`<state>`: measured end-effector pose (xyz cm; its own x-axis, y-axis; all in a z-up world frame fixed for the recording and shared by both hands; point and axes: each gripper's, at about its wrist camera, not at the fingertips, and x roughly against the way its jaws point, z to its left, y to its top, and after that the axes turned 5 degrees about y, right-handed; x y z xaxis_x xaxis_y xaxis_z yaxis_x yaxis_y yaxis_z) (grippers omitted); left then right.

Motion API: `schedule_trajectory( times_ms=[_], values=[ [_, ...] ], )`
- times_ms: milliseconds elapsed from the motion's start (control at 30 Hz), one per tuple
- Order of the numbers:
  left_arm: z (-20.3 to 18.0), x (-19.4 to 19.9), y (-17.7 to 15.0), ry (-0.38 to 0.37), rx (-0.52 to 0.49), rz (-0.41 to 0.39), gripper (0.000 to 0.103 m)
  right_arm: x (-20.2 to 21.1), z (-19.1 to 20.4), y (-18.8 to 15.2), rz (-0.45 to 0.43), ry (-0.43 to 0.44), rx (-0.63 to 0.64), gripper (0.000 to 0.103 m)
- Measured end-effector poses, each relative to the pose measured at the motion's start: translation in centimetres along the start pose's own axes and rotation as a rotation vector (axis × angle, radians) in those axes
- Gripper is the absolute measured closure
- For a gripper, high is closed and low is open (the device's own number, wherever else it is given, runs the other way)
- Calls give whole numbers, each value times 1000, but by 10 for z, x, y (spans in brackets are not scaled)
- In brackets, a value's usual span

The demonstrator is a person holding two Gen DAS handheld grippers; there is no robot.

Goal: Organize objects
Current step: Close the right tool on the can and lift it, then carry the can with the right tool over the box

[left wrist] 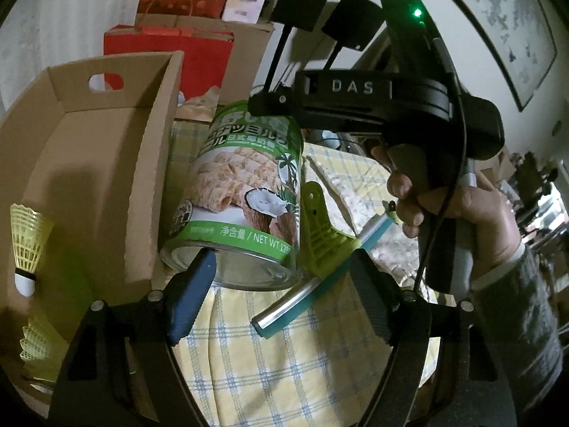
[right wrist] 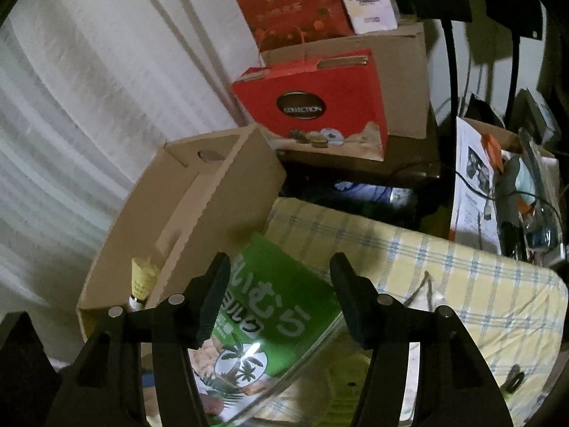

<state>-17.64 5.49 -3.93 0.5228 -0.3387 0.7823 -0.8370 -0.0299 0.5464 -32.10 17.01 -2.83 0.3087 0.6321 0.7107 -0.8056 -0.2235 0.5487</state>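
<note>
A green-labelled coconut snack can (left wrist: pixel 245 192) is held tilted above the checked cloth, beside the brown cardboard box (left wrist: pixel 106 163). My right gripper (right wrist: pixel 279 302) is shut on the can (right wrist: pixel 274 316), its top between the pads; it shows from outside in the left wrist view (left wrist: pixel 281 101). My left gripper (left wrist: pixel 281 291) is open below the can, its blue left pad (left wrist: pixel 192 299) near the can's bottom rim. A green clip (left wrist: pixel 320 235) and a teal and silver tube (left wrist: pixel 306 291) lie between its fingers. Yellow shuttlecocks (left wrist: pixel 26 245) lie in the box (right wrist: pixel 177 220).
The yellow checked cloth (left wrist: pixel 284 366) covers the surface (right wrist: pixel 462 284). Red gift bags (right wrist: pixel 320 106) and a larger cardboard box (right wrist: pixel 405 71) stand behind. Papers and cables (right wrist: pixel 498 192) are at the right. White curtain at left (right wrist: pixel 89 106).
</note>
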Motion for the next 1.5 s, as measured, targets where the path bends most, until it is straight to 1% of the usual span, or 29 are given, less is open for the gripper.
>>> schedule_trajectory(
  times_ms=[33, 67, 167, 300, 367, 467, 600, 667, 733, 1033, 1200, 1333, 1500],
  values=[
    [0, 0, 0, 2, 0, 2, 29, -3, 1, 0, 26, -13, 23, 42],
    [0, 0, 0, 0, 2, 3, 29, -5, 2, 0, 36, -10, 43, 38],
    [2, 0, 3, -7, 19, 5, 28, -5, 5, -2, 61, -13, 80, 34],
    [4, 3, 4, -40, 29, -11, 28, 0, 8, -6, 65, -29, 104, 34],
    [4, 5, 4, -71, 29, -8, 28, 5, 9, -6, 56, -20, 100, 34],
    [3, 12, 3, -77, 30, -28, 28, 19, 15, -3, 18, 16, 92, 34],
    [11, 22, 7, -116, 70, -49, 28, 33, 25, 2, 4, 9, 106, 34],
    [14, 31, 10, -128, 78, -74, 28, 40, 29, 3, -4, 12, 104, 34],
    [16, 39, 13, -153, 85, -80, 28, 47, 32, 3, -16, 10, 103, 34],
    [11, 80, 34, -154, 57, -163, 28, 82, 51, 9, -92, 15, 89, 34],
    [18, 99, 48, -147, 56, -181, 28, 96, 73, 14, -126, 9, 105, 34],
    [35, 111, 56, -149, 79, -180, 28, 96, 90, 19, -145, 18, 112, 34],
    [66, 119, 68, -137, 114, -175, 28, 83, 113, 26, -156, 30, 119, 34]
  ],
)
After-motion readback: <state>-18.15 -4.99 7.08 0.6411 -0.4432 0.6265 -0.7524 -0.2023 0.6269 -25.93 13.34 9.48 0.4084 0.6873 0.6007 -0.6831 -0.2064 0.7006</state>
